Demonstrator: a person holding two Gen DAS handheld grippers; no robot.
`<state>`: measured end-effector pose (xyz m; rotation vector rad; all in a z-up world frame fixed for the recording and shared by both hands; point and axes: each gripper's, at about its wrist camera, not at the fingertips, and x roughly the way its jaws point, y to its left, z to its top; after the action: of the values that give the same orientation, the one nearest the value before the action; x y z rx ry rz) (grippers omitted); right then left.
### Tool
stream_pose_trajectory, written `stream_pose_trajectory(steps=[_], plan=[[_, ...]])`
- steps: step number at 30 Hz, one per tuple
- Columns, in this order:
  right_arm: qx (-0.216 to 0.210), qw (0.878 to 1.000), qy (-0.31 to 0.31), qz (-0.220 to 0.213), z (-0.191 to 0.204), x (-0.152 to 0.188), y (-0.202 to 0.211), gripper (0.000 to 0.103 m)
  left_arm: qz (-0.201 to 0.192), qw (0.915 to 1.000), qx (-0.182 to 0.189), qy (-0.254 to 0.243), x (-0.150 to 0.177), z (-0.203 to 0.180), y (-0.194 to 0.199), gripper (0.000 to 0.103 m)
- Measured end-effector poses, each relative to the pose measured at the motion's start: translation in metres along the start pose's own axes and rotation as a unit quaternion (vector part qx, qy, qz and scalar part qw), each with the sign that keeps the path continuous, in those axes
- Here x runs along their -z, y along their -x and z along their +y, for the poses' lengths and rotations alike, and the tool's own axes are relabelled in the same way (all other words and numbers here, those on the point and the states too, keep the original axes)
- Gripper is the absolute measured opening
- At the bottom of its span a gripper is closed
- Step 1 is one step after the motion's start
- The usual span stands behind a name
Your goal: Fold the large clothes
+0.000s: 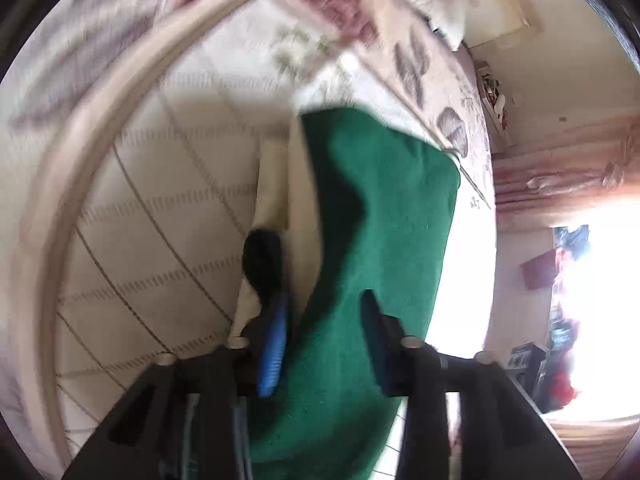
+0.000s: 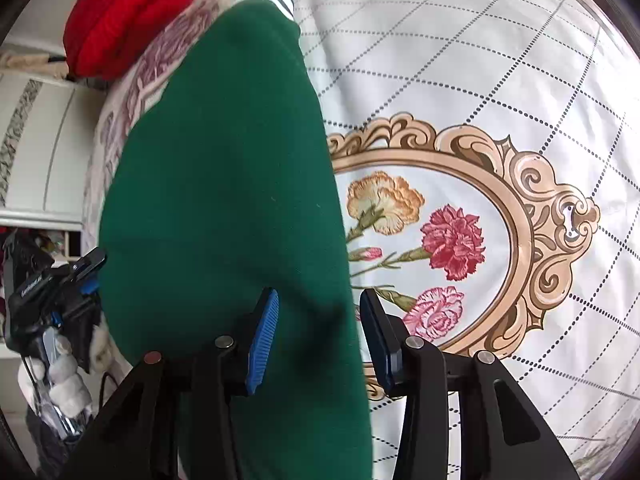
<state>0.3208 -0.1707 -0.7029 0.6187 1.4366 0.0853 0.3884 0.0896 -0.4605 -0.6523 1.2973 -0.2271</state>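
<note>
On the bed, over a bedspread [image 2: 460, 80] printed with a dotted grid and a framed medallion of carnations, a green garment [image 2: 224, 200] with a striped rib band at its far end lies in a long folded strip. The right claw [image 2: 316, 320] points steeply down with its jaws partly open; the garment's right edge runs up between them, but the dark right finger stands clear of the cloth, so no firm grip is shown. The left claw [image 1: 320, 316] is likewise partly open over the same garment [image 1: 380, 220], green cloth filling the gap; the view is blurred, and contact of the pads cannot be told. Cream fabric [image 1: 276, 200] shows just beside the green. A red item [image 2: 132, 16] rests at the far corner, apart from the work. To do this step well, both claws should probably pinch matching corners at one end, lift evenly, and lay edge onto edge, keeping the layers from slipping.
</note>
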Motion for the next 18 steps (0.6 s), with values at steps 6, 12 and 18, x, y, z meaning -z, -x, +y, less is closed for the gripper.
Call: stream_pose_trajectory(steps=[6, 12, 18], plan=[[-0.023, 0.998, -0.045, -0.022, -0.009, -0.009, 0.002, 0.045, -0.003, 0.9818, -0.168, -0.088, -0.017, 0.011, -0.055, 0.054], [-0.078, 0.997, -0.005, -0.017, 0.003, -0.004, 0.003, 0.045, 0.016, 0.9942, -0.104, -0.023, -0.026, 0.043, -0.04, 0.049], [0.027, 0.997, 0.073, 0.0, 0.03, -0.018, -0.05, 0.022, 0.007, 0.9858, -0.147, -0.081, 0.002, 0.004, -0.018, 0.056]])
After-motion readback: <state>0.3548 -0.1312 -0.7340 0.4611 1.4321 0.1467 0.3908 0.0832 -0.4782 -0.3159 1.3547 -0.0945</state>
